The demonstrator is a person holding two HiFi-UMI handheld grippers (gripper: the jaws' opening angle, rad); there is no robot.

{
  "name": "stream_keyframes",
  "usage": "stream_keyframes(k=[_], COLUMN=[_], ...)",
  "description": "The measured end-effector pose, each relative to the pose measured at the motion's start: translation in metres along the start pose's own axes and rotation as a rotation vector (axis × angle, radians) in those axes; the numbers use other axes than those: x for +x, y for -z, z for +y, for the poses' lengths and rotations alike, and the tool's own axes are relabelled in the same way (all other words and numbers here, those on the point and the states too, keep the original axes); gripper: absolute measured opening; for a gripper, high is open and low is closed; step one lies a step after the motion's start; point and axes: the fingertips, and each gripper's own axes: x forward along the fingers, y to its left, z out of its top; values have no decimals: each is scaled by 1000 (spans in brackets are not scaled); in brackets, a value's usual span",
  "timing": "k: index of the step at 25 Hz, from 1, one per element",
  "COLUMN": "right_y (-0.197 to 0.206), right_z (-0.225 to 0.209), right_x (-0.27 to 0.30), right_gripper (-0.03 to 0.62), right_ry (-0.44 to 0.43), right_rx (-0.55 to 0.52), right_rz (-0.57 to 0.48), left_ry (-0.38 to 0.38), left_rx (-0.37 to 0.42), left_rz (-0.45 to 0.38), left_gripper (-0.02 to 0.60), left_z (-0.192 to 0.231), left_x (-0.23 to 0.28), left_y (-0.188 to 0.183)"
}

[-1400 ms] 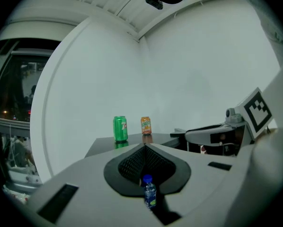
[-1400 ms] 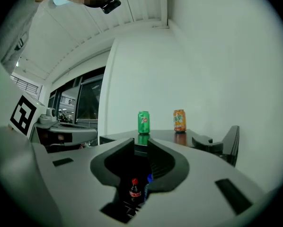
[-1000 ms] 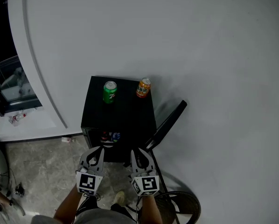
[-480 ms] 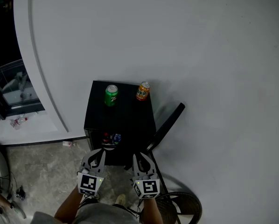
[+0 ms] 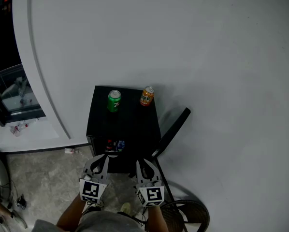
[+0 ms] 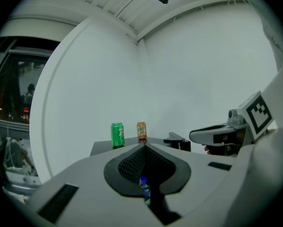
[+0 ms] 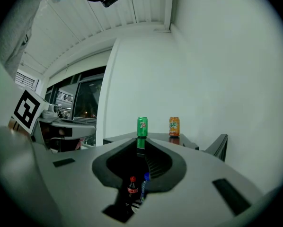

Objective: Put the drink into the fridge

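Two hand-held grippers are facing a small black fridge [image 5: 125, 122] that is standing against a white wall. The left gripper [image 5: 100, 157] is pointing level at the fridge front, its jaws closed tip to tip with nothing between them. The right gripper [image 5: 143, 159] is hanging just beside it, level as well, its jaws standing a narrow slit apart and gripping nothing. The person's forearms are showing below both grippers.

The drinks are waiting on the fridge's flat top, ahead of and above the grippers and well clear of them. A green can [image 5: 114, 101] is standing upright in line with the left gripper, and an orange can [image 5: 146, 96] is standing upright in line with the right gripper, slightly farther back. The two cans are near each other but not touching.

The fridge door [image 5: 172, 132] is standing open, swung out ahead of the right gripper on its outer side. Inside the compartment, straight ahead of the jaws, a cola bottle with a red cap [image 7: 132, 187] and a blue-capped bottle [image 7: 145, 183] are standing side by side. A grey stone floor [image 5: 43, 178] is spreading out to the left gripper's outer side.
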Motion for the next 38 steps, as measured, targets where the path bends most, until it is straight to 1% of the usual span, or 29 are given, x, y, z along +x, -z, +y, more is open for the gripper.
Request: stream_keyframes(k=[8,14,19,28,30,33,38], right_y=[1,0,-4,-15,-19,-23,-35], right_z=[-1,5,17,55,58,58,55], right_x=[13,28,46,79,88,103,133], right_gripper=[67,69,69,69,69,69,69], right_ry=[-9,-16,0,60,74,87,68], right_rx=[2,0,-2,-37,-34,-29,-37], right_rz=[-1,5,7,-11,-20,-27,-31], left_ry=[-20,-22,-6,41,49,46,36], left_rx=[-6,-5,-11,-7,2,-1,-3], left_rz=[0,-6,-17,-34,-27,-38,-58], left_gripper=[5,5,5,5,5,5,5], left_z=[9,26,52,108,118,131,149], left_x=[7,13,14,11,13,17,30], left_y=[4,1,-1,5,2,-2,-12])
